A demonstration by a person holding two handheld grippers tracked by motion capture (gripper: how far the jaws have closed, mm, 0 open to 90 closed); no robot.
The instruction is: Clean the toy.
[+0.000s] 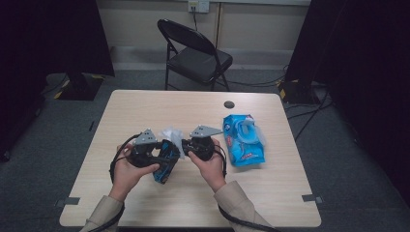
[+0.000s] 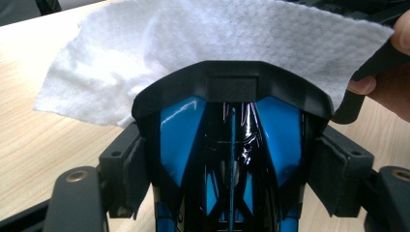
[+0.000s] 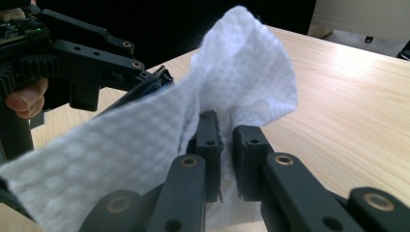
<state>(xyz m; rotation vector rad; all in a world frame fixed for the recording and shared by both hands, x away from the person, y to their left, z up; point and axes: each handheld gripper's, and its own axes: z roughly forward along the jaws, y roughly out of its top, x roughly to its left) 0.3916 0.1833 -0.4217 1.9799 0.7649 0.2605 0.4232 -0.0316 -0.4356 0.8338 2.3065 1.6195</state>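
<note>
A glossy black-and-blue object [image 1: 166, 164] hangs above the table [image 1: 145, 106], gripped from both sides by my left gripper [image 1: 163, 157]. In the left gripper view the object [image 2: 183, 135] sits between the pads [image 2: 133, 169] of the left gripper [image 2: 232, 169]. My right gripper [image 1: 178, 142] is shut on a white wet wipe [image 1: 171, 134]. The wipe [image 2: 193, 43] drapes over the object's far end. In the right gripper view the right gripper [image 3: 226, 140] pinches the wipe [image 3: 241, 72], with the object's blue edge [image 3: 150, 82] just past it.
A blue pack of wet wipes [image 1: 244, 140], its flap open, lies on the table to the right of my hands. A small dark round mark [image 1: 229, 104] sits near the far edge. A black folding chair [image 1: 193, 53] stands beyond the table.
</note>
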